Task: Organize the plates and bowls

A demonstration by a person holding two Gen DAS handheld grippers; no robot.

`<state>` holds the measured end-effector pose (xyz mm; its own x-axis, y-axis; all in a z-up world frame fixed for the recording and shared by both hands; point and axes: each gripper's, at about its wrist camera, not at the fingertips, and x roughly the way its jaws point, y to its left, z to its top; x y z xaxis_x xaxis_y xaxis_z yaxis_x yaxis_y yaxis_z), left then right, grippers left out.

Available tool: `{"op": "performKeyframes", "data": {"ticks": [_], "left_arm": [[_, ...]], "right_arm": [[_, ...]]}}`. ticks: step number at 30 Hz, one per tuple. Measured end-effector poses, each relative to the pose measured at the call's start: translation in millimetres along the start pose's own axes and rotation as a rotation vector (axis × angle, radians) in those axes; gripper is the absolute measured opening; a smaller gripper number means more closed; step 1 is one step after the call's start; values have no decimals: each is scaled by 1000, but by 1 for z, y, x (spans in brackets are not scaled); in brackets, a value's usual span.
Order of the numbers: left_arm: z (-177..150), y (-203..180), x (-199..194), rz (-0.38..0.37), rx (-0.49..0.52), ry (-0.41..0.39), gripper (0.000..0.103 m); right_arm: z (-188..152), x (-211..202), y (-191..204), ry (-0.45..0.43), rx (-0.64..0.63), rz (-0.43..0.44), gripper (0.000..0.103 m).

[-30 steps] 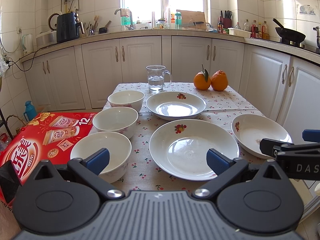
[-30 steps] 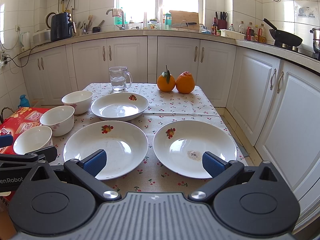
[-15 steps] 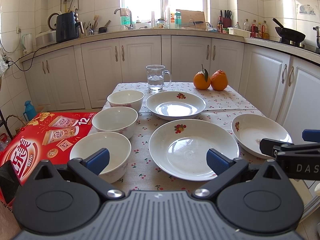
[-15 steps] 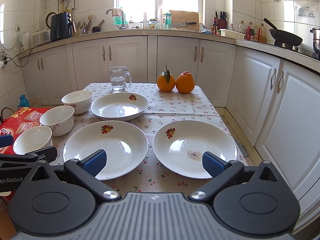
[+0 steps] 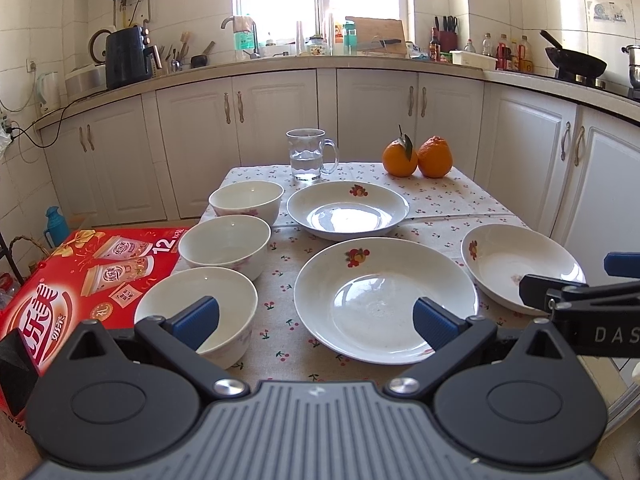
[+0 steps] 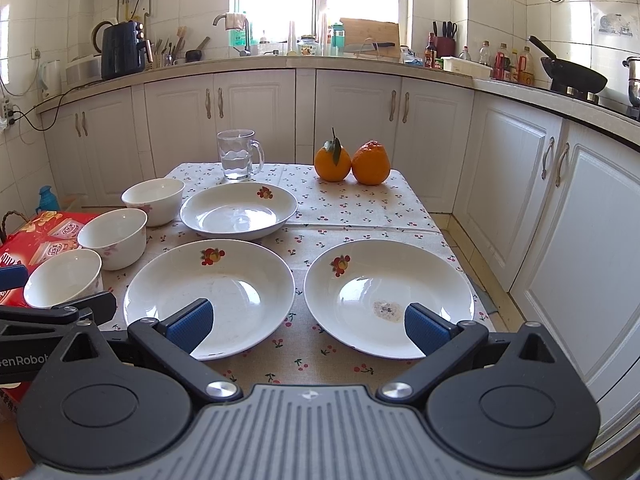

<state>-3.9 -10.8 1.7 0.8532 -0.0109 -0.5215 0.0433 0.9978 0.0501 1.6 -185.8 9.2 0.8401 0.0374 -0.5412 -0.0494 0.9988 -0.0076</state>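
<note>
Nothing shifted vs a sec ago: left gripper (image 5: 316,316) & right gripper (image 6: 309,326) both hung wide open, empty, w/ three bowls (image 5: 224,240) left of the jaws, three plates (image 6: 388,296) ahead — sorting not begun.

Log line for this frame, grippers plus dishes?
left gripper: open, empty | right gripper: open, empty | three bowls: unstacked | three plates: unstacked | stage: pre-grasp

Your table (image 6: 360,208) has a cherry cloth. On it sit three plates, three bowls, a water mug (image 6: 238,156) and two oranges.
</note>
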Motion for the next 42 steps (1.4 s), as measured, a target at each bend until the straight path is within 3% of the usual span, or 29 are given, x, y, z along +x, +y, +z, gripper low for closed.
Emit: {"op": "performKeyframes", "data": {"ticks": [19, 24, 31, 42], "left_arm": [[28, 10, 31, -110, 32, -41, 102], [37, 7, 49, -152, 50, -17, 102], [50, -16, 77, -217, 138, 34, 102], [78, -57, 124, -339, 208, 125, 102]], "right_arm": [[8, 22, -39, 8, -86, 20, 103], [-7, 41, -58, 76, -127, -20, 103], [-34, 81, -89, 211, -93, -5, 103], [-36, 111, -101, 260, -100, 91, 103]]}}
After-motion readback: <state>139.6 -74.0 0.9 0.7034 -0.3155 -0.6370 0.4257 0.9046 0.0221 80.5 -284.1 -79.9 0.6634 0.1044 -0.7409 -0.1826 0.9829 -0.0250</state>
